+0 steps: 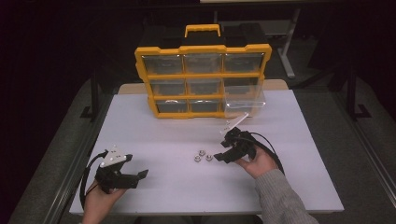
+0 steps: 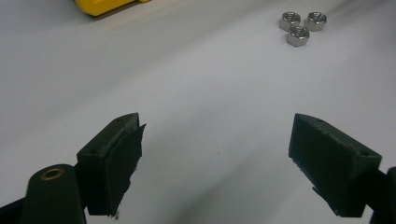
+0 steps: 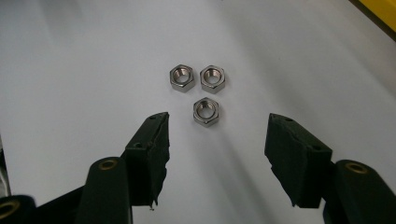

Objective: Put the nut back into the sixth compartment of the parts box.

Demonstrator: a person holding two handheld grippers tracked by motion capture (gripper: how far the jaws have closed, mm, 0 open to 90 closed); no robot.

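A yellow-framed plastic organiser case [image 1: 203,80] with a carry handle stands upright at the far side of the white worktop [image 1: 159,186]. It holds three rows of three clear drawers; what lies inside them is too dim to tell. The bottom-right clear drawer [image 1: 244,103] juts out of the case's frame. Three small silver hexagonal metal nuts [image 3: 204,92] lie loose on the worktop well in front of the case, touching one another in a tight cluster. The right gripper [image 3: 215,140] sits just short of the nuts, jaws apart and gripping nothing. The left gripper [image 2: 215,158] rests well left of the nuts, jaws spread wide and empty.
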